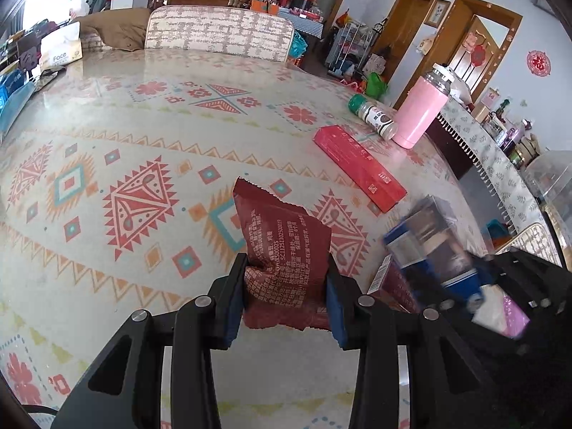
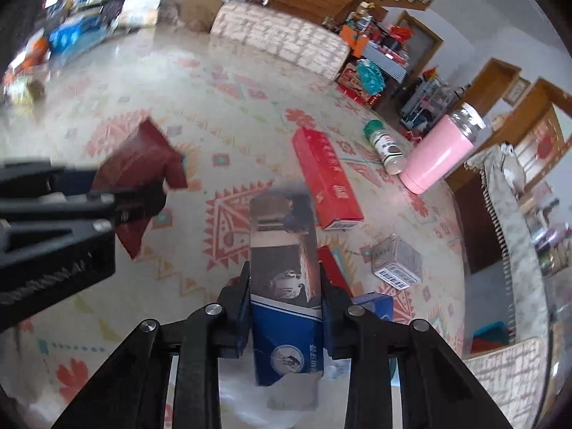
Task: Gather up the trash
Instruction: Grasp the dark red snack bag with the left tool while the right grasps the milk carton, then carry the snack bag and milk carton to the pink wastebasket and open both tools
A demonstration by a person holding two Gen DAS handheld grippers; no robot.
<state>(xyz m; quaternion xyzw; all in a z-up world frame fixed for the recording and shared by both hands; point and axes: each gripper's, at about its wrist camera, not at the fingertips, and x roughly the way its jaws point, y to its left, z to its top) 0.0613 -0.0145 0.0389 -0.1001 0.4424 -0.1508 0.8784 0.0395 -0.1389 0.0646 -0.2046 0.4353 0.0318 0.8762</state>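
We are pinching a wrapper [image 1: 282, 250] in the left gripper [image 1: 286, 296] and a box [image 2: 286, 286] in the right gripper [image 2: 286, 307]; the crumpled wrapper may be slipping free.

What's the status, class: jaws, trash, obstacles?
Left gripper clamps dark red wrapper. Right gripper clamps blue box. Red carton, pink tumbler ahead on table.
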